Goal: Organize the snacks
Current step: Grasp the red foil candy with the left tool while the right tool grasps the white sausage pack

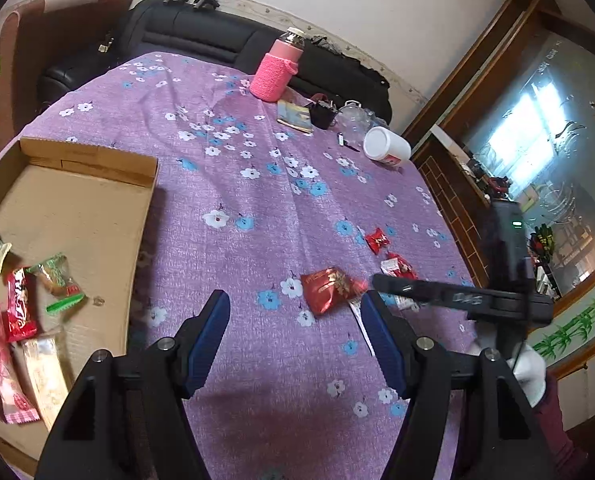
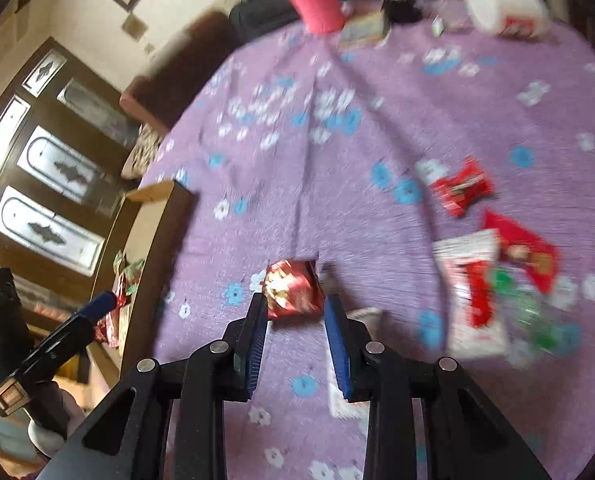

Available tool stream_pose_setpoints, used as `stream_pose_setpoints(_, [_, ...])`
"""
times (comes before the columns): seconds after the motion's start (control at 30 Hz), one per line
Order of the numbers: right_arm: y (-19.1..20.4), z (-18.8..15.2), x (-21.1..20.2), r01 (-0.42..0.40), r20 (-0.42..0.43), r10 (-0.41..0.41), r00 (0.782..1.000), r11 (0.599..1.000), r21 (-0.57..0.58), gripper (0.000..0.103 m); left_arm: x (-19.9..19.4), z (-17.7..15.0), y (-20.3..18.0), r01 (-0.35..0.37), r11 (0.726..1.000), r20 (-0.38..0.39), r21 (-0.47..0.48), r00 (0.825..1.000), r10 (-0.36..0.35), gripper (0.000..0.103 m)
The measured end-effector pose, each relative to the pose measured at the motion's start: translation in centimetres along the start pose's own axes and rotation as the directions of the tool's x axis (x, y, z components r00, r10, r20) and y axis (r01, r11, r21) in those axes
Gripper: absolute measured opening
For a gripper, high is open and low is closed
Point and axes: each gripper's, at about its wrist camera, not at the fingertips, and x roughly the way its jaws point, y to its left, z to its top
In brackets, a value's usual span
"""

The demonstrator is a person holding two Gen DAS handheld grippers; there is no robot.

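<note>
**Right tongs around the red foil snack**

Left wrist view: my left tongs [image 1: 295, 320] hang open over the purple flowered tabletop [image 1: 237, 184], nothing between the blue pads [image 1: 209, 336]. Just ahead and to the right lies a red foil snack [image 1: 329, 290], and my right tongs [image 1: 371, 280] reach in from the right with their tip at its edge. Beyond them two more red snacks [image 1: 377, 240] lie near the tabletop's right edge. On the left sits a cardboard tray [image 1: 77, 208] with several snacks [image 1: 21, 308] already in its near end. At the far edge stand a pink bottle [image 1: 275, 70], a small booklet [image 1: 295, 116], a glass pot [image 1: 353, 116] and a white jar [image 1: 385, 148] on its side.

Right wrist view: the picture is blurred. My right tongs [image 2: 295, 306] are narrowed around the red foil snack [image 2: 293, 288], which sits between the fingertips; the left pad [image 2: 257, 328] looks to be at its side, but I cannot tell whether both pads press on it. A white packet [image 2: 363, 316] lies just under the right finger. To the right lies a heap of red and white snacks [image 2: 473, 292]. The tray [image 2: 153, 216] shows at the left, with my left tongs [image 2: 97, 306] beside it.
</note>
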Motion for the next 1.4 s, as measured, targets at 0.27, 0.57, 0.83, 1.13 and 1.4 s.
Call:
stream_pose_setpoints(0.27, [2.3, -3.4, 1.6, 0.281, 0.021, -0.281, 0.960, 0.953, -0.114, 0.057, 0.9, 0.0, 1.4, 0.026, 0.996, -0.071, 0.086, 0.997, -0.019, 0.067])
stream_pose_setpoints(0.57, [2.0, -4.1, 3.9, 0.362, 0.065, -0.356, 0.932, 0.923, -0.129, 0.027, 2.1, 0.3, -1.4, 0.030, 0.944, -0.122, 0.327, 0.993, 0.010, 0.068])
stream_pose_setpoints(0.83, [0.6, -7.4, 1.1, 0.318, 0.070, -0.313, 0.947, 0.945, -0.079, 0.016, 9.1, -0.3, -5.8, 0.003, 0.884, -0.136, 0.468, 0.988, 0.069, 0.068])
stream_pose_setpoints(1.13, [-1.3, -8.4, -0.6, 0.239, 0.107, -0.234, 0.966, 0.970, -0.039, 0.016, 14.5, -2.8, -9.6, -0.010, 0.721, -0.166, 0.692, 0.971, 0.172, 0.070])
stream_pose_setpoints(1.4, [-1.2, -7.0, -0.8, 0.207, 0.139, -0.206, 0.969, 0.978, 0.009, 0.054, 13.7, -4.1, -8.8, -0.003, 0.759, -0.195, 0.652, 0.966, 0.171, 0.024])
